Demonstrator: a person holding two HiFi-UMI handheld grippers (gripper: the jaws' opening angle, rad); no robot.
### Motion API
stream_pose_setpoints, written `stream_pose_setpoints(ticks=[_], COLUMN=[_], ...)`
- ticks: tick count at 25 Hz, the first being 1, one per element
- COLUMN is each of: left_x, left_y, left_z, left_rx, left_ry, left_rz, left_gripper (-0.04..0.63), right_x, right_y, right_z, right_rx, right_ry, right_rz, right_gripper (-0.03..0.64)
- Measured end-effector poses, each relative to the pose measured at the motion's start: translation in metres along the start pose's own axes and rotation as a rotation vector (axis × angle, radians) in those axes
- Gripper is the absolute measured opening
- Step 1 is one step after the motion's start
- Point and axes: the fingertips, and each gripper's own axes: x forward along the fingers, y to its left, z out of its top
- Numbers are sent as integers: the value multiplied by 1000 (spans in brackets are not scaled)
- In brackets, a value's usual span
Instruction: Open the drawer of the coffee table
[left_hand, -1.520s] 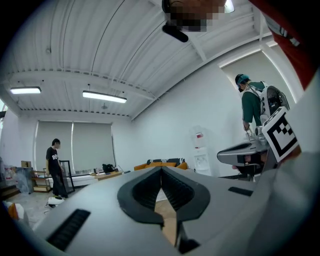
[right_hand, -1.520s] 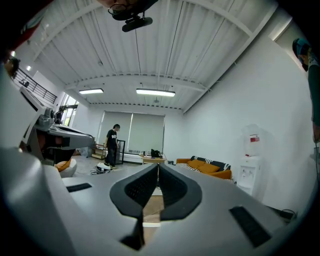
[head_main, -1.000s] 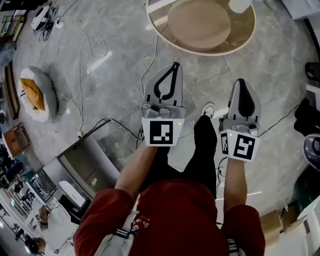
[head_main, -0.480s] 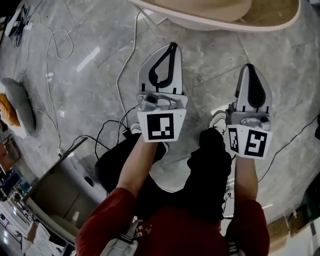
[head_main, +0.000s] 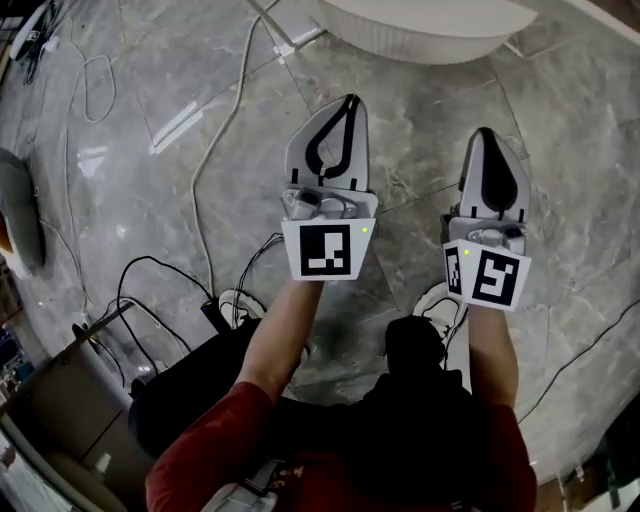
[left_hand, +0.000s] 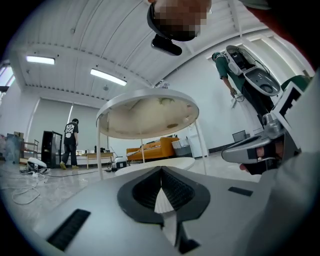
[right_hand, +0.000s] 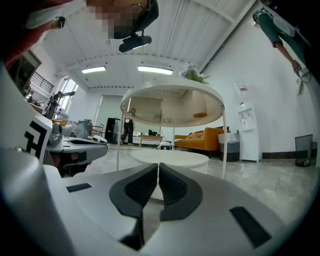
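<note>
Nothing is opening yet — the left gripper (head_main: 347, 102) and right gripper (head_main: 484, 136) are both hanging pinched shut and empty, low over the floor (head_main: 420, 170), pointing at the round coffee table (head_main: 430, 40) just ahead. Its drawer isn't showing — reaching and pulling are all remaining.

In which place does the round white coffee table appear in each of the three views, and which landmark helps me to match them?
Head view: the coffee table shows only its white rim, at the top edge, right of centre.
Left gripper view: centre, its round top seen from below, on thin legs.
Right gripper view: centre, the same underside.
Shared landmark: the orange sofa behind the table in both gripper views; the head view does not show it.
</note>
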Motion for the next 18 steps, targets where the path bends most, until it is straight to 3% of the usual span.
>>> stream_pose_setpoints(ticks=[4, 10, 13, 16, 18], left_x=[-1, 9, 15, 23, 27], left_y=[-14, -15, -16, -21, -24], left_z=[-26, -33, -34, -39, -44], left_rx=[-14, -4, -2, 7, 13], left_ry=[47, 42, 40, 44, 55], left_rz=[1, 8, 17, 12, 7], left_gripper=[14, 14, 15, 14, 15], right_x=[4, 22, 37, 58, 74], right_y=[2, -3, -10, -15, -16], right_z=[-38, -67, -89, -114, -127], right_rx=[36, 157, 310, 539, 703], right_ry=[51, 85, 114, 139, 140], right_rz=[27, 49, 50, 80, 135], right_gripper=[24, 25, 25, 39, 118])
